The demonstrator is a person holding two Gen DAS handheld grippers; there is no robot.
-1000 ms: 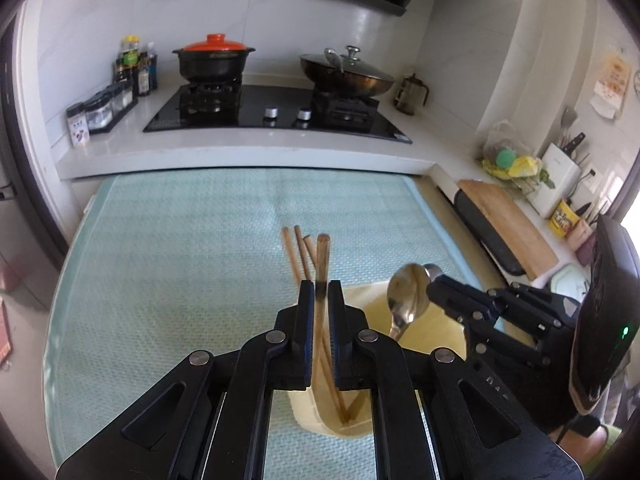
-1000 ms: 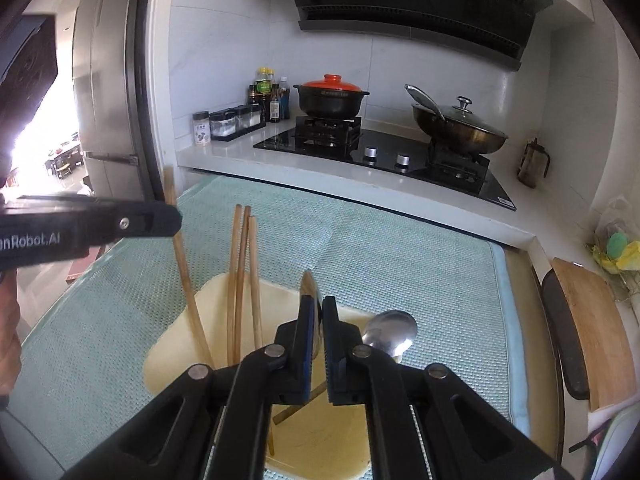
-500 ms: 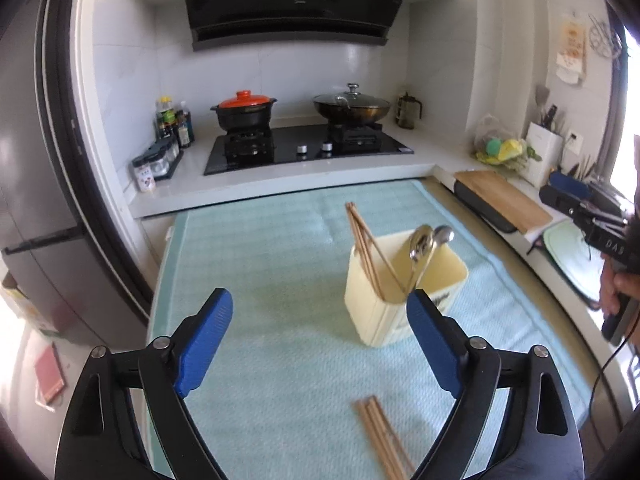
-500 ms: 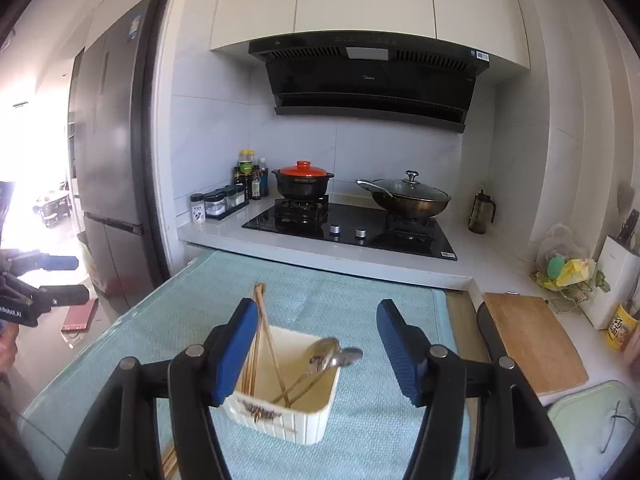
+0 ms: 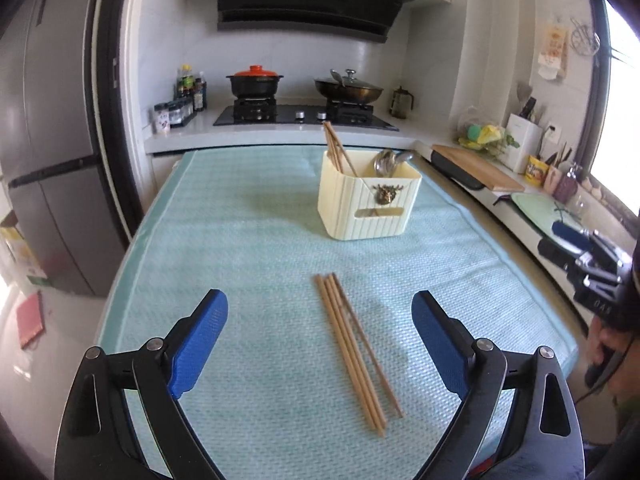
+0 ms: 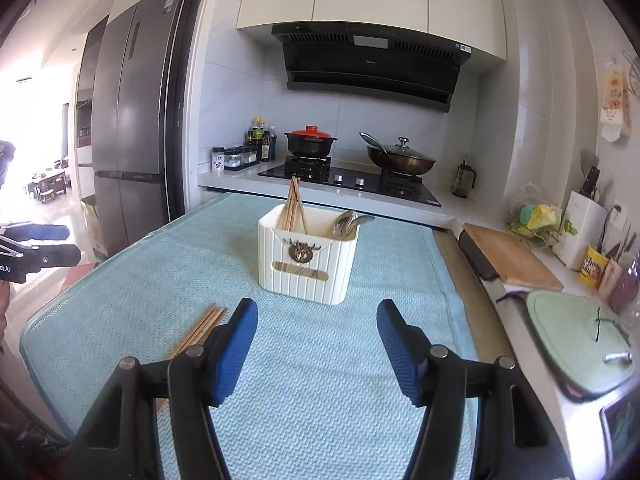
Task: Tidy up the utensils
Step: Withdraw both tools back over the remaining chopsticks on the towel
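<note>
A cream utensil holder [image 5: 370, 204] stands on the teal table mat [image 5: 240, 248]; it also shows in the right wrist view [image 6: 308, 262]. It holds wooden chopsticks [image 5: 336, 148] on its left side and metal spoons [image 5: 388, 162] on its right. Several loose chopsticks [image 5: 354, 348] lie on the mat near me, between the fingers of my open, empty left gripper [image 5: 320, 344]. In the right wrist view these chopsticks [image 6: 200, 328] lie just left of my open, empty right gripper [image 6: 314, 342], which faces the holder.
A stove with a red-lidded pot [image 5: 255, 82] and a wok [image 5: 348, 90] is on the far counter. A cutting board [image 5: 478, 166] and jars sit on the right counter. A fridge [image 6: 128, 128] stands to the left. The right gripper [image 5: 588, 264] shows at the left wrist view's right edge.
Both grippers let go of a chopstick and a spoon in the holder, opened, and pulled back toward the near table edge. The loose chopsticks have come into view.
</note>
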